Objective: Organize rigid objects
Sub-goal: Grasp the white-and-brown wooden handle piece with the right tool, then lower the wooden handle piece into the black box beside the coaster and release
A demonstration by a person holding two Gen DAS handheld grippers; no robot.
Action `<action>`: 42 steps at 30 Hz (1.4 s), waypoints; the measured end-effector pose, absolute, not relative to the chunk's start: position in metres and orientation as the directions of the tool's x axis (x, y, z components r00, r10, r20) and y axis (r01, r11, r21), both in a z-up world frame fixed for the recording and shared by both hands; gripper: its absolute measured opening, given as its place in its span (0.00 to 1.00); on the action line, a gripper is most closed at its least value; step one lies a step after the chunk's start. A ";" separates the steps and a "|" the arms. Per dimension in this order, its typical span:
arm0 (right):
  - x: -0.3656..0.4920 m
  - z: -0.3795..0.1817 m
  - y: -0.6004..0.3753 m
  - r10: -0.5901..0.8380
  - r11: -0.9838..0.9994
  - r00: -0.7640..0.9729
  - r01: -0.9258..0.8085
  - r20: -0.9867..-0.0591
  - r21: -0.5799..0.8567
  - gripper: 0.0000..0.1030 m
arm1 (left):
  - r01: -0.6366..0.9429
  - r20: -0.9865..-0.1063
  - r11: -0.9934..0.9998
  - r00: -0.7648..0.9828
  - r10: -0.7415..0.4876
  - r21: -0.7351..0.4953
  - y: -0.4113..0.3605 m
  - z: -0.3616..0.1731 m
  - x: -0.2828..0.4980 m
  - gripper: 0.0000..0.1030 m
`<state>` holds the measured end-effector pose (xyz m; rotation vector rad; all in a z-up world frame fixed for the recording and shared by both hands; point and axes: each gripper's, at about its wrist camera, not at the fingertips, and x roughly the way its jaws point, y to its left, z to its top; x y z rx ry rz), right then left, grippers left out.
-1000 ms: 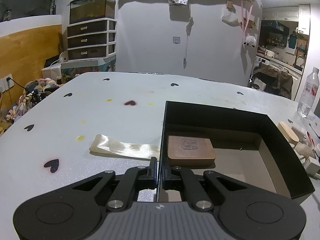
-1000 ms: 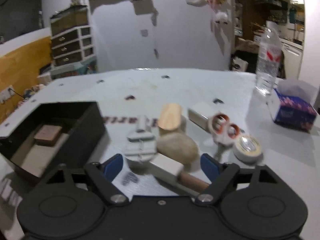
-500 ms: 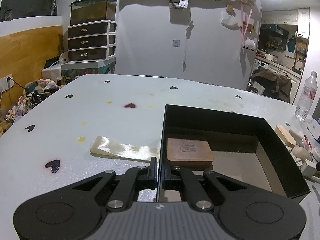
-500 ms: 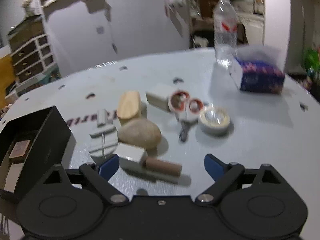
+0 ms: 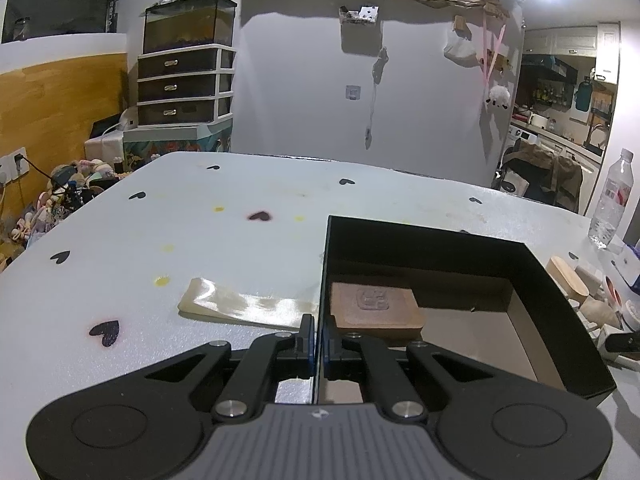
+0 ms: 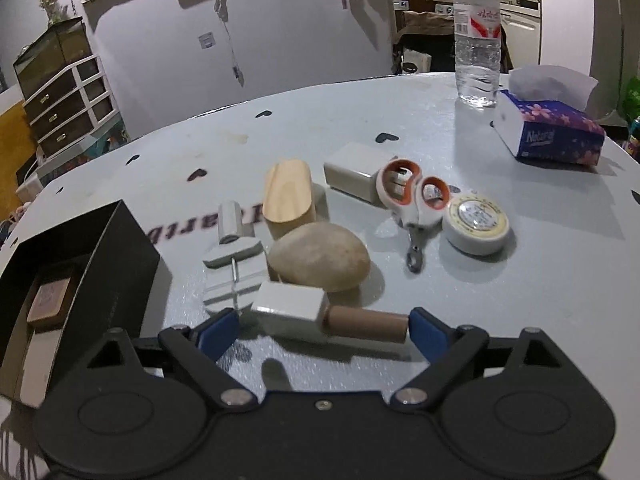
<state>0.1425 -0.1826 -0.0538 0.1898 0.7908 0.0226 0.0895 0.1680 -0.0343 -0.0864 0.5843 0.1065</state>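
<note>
**Left Clamps the Box, Right Lines Up on the Stamp**

Nearest the left gripper (image 5: 316,344), its fingers are clenched on the near wall of the black box (image 5: 448,248), one inside and one outside the thin rim. That grip looks meant to keep the box from sliding on the counter (image 5: 160,240) while things are dropped in. Inside lies one brown embossed block (image 5: 376,310), tucked in the near left corner; the rest of the cardboard floor is bare. Just outside that wall rests a pale folded strip (image 5: 244,306).

The right gripper (image 6: 320,330) has its blue fingers released and wide, having just been opening. They flank a wooden-handled stamp with a white head (image 6: 324,314) lying crosswise, without pressing it; this is probably the next piece for the box. Just behind sit a rounded stone (image 6: 318,258) and a grey-white clamp-like tool (image 6: 234,264); further off, a wooden oval block (image 6: 288,192), a white charger (image 6: 356,170), orange-handled scissors (image 6: 416,200) and a tape roll (image 6: 476,224). A water bottle (image 6: 478,40) and tissue pack (image 6: 548,128) stand farthest.
</note>
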 end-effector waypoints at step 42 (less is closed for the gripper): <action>0.206 0.002 -0.010 0.270 0.948 0.664 -0.309 -0.697 0.073 0.85 | -0.108 -0.553 0.992 0.831 0.058 -0.059 0.169 -0.031 0.090 0.03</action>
